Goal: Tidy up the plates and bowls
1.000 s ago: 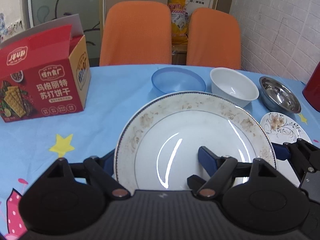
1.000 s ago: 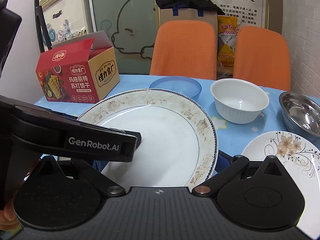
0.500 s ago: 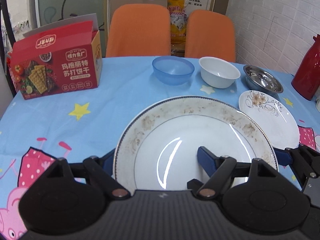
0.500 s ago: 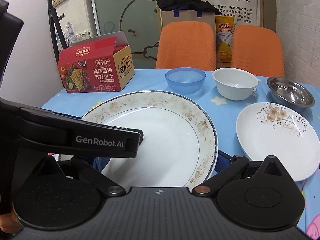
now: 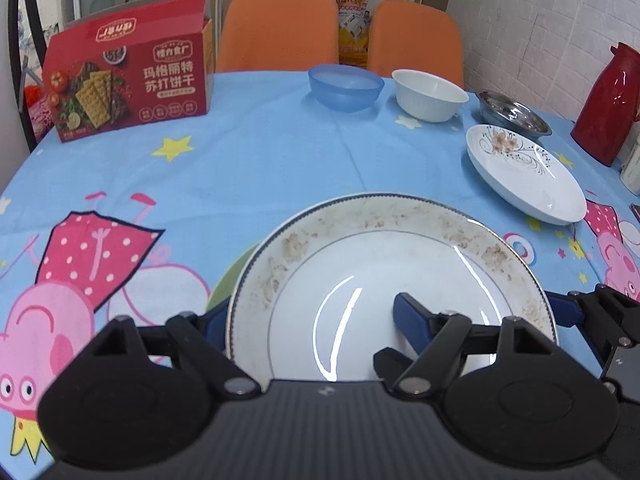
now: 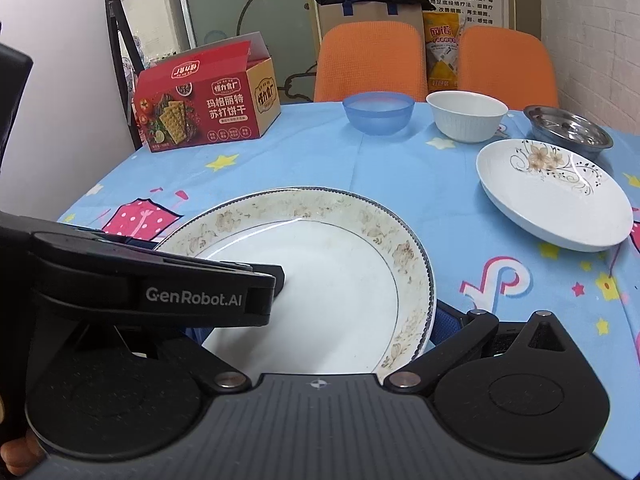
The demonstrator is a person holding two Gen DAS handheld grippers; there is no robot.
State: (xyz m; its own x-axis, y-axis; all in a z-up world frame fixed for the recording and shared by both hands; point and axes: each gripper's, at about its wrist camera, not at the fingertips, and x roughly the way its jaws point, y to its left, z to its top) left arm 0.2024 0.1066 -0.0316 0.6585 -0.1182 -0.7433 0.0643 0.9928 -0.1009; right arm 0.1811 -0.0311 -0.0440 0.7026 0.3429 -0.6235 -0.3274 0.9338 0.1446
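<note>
A large white plate with a brown-patterned rim (image 5: 384, 280) is held between both grippers just above the tablecloth. My left gripper (image 5: 312, 320) is shut on its near edge, one blue finger under the rim, one on the plate's face. My right gripper (image 6: 356, 320) is shut on the plate's right edge; the plate shows in the right wrist view (image 6: 320, 280) with the left gripper's body across it. A flower-painted white plate (image 5: 524, 176) lies at the right. A blue bowl (image 5: 346, 86), a white bowl (image 5: 430, 94) and a steel bowl (image 5: 514, 114) stand in a row at the back.
A red cracker box (image 5: 128, 80) stands at the back left. A red thermos (image 5: 608, 104) stands at the far right. Two orange chairs (image 5: 280, 32) are behind the table. The tablecloth (image 5: 240, 152) is blue with cartoon prints.
Both grippers pulled the large plate back toward the near side of the table and lower. The bowls and the flower plate now look farther away.
</note>
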